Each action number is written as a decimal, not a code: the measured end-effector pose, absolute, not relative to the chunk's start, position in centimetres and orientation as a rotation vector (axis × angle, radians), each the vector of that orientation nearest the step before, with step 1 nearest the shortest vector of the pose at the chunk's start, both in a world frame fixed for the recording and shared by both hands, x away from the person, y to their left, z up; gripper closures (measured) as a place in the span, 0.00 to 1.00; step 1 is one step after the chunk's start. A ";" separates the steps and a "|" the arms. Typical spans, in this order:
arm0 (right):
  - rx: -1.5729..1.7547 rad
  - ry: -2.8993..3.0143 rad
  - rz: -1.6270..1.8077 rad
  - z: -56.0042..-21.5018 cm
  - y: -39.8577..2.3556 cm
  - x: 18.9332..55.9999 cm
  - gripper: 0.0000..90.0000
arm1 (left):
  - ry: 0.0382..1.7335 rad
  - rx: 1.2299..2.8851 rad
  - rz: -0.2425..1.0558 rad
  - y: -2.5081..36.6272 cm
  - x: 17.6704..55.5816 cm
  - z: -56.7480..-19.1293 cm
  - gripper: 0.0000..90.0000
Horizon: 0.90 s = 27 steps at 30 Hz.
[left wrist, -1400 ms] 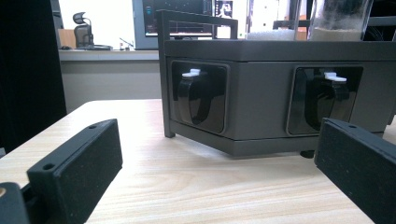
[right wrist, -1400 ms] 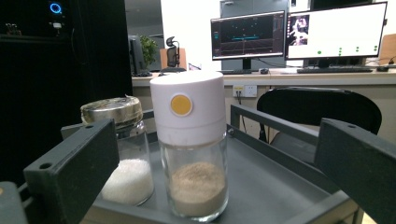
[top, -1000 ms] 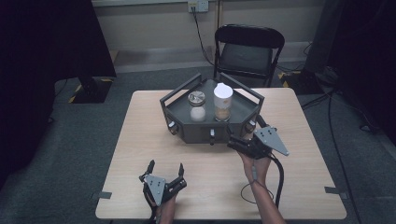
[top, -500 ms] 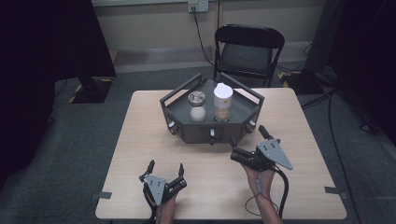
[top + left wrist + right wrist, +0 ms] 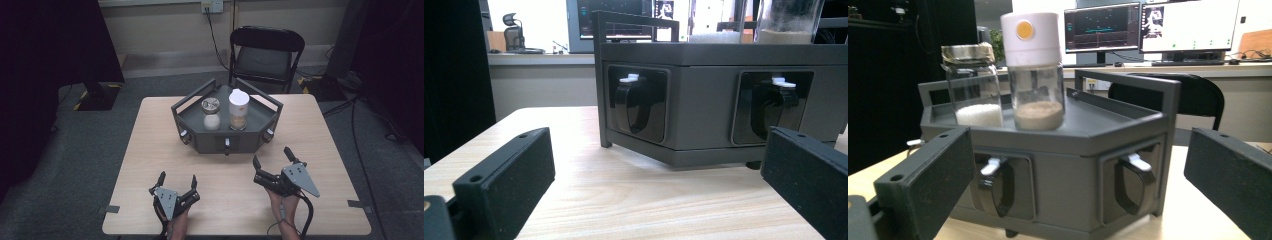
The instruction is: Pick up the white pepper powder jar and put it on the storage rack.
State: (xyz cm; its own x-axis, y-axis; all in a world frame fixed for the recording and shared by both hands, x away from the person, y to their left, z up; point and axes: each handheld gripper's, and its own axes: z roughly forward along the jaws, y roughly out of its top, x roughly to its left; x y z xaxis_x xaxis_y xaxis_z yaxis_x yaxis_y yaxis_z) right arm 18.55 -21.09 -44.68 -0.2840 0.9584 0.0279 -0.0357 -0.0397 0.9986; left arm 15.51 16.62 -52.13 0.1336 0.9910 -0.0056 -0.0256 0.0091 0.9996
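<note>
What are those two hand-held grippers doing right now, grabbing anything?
Left hand-held gripper: open, holding nothing, low over the table.
Right hand-held gripper: open, holding nothing, facing the grey tray stand.

In the left gripper view, the top edge crops both jars [image 5: 788, 20] on the grey tray [image 5: 719, 100]. The person's forearms [image 5: 285, 227] leave the high view's bottom edge.

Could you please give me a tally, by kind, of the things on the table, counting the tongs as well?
Jars: 2, a foil-topped jar of white grains and a white-capped jar of tan grains.
Grey trays: 1, the tray that bears both jars.
Tongs: 2, the left tongs and the right tongs, both open.
Total: 5
</note>
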 end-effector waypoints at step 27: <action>1.071 1.369 1.321 -49.2 -20.2 15.6 0.00 | 1.099 1.240 1.123 16.5 15.4 -52.2 0.00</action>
State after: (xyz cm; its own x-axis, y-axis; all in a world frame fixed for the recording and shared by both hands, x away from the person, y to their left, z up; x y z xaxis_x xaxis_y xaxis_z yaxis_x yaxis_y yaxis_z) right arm 15.64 -20.23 -49.23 -0.1960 0.9796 -0.0452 -0.0105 0.0440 0.9990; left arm 15.44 16.51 -52.17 0.1260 0.9920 -0.0061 -0.0278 0.0096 0.9996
